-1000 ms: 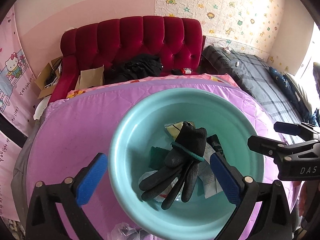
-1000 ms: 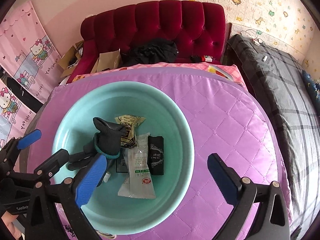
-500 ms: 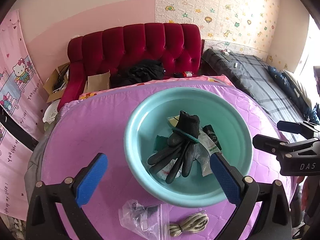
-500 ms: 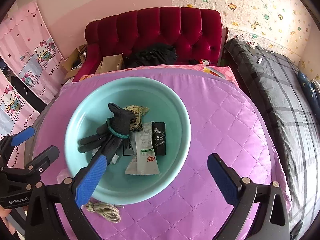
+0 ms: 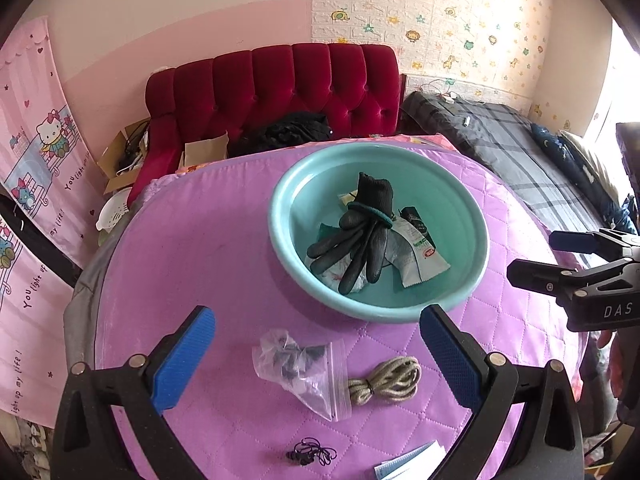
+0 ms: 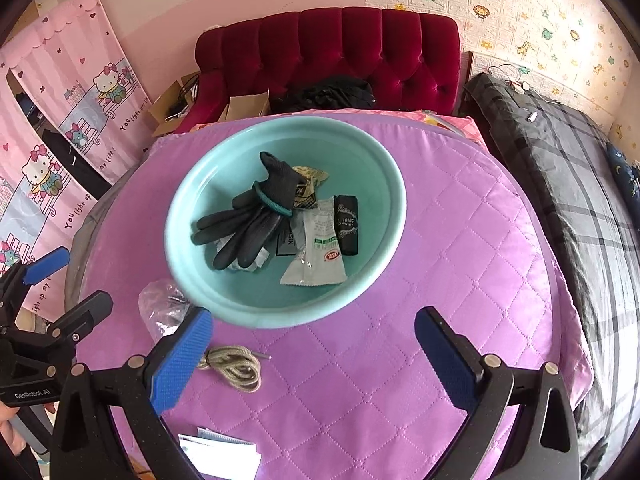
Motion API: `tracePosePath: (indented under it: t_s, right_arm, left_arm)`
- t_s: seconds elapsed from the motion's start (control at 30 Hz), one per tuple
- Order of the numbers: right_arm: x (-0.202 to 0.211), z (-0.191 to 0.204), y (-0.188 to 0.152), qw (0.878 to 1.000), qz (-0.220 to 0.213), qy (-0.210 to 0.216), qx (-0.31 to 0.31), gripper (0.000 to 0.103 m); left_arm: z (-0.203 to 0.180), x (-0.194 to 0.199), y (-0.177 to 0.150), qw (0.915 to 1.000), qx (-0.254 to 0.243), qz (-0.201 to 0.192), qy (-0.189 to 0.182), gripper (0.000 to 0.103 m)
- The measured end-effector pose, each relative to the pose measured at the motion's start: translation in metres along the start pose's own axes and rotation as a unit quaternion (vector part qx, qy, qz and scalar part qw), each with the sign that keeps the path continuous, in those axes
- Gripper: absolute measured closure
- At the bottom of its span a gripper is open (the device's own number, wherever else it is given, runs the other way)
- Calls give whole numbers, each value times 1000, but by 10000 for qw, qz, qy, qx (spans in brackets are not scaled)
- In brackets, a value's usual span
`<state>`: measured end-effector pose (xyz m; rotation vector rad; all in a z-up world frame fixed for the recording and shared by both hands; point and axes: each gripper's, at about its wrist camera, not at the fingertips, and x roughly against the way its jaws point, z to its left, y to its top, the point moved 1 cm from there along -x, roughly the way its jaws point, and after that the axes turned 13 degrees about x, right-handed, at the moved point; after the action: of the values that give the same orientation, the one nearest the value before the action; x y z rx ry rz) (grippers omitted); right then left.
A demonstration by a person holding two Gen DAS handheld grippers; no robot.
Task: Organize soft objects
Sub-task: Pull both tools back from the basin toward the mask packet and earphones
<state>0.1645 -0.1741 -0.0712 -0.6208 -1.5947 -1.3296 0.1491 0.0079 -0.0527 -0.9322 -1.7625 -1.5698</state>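
The teal basin [image 5: 478, 264] sat on the purple quilted counter [image 5: 208, 248], already holding a pair of black gloves [image 5: 362, 236] bound with a green band, plus several sachets, among them a white one [image 5: 420, 254]. 4 loose things lay outside it on the near side: a clear zip bag [image 5: 304, 372], a coil of beige cord [image 5: 386, 378], a small black tangle that looked like earphones [image 5: 310, 456] and a blue-edged paper packet [image 5: 412, 466].

The left hand-held gripper [image 5: 318, 364] hung released, jaws spread wide and empty, with the zip bag and the cord framed between its blue pads [image 5: 184, 360]. In the left wrist view the bag lay at about 12 o'clock just ahead of the fingertips, the cord at about 1 o'clock, touching the bag's sealed edge. The cord's long axis ran roughly across the gap between the jaws, from 9 to 3 o'clock, so a grasp would probably need a wrist turn or a bite on its bound middle.

The right hand-held gripper [image 6: 312, 354] was likewise released and empty. In its own view the cord [image 6: 234, 366] sat at about 9 o'clock beside its left pad, partly hidden, and the bag [image 6: 164, 304] farther off at 10 o'clock. The left hand-held gripper therefore looked the nearer and better lined up for either piece, with the basin at 12 o'clock beyond them.
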Motion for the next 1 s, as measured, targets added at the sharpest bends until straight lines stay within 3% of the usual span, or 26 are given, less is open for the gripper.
tracePosePath:
  t_s: [0.6, 0.87, 1.0]
  right_arm:
    - [-3, 65, -67, 9923, 383, 447, 1086, 0]
    - [-17, 87, -89, 9825, 710, 633, 1600, 0]
    - [-24, 100, -102, 9705, 914, 792, 2087, 0]
  left_arm:
    - [27, 29, -86, 9993, 253, 277, 9, 0]
    - [35, 22, -110, 9985, 351, 396, 159, 0]
    - [41, 24, -114, 9981, 413, 387, 254, 0]
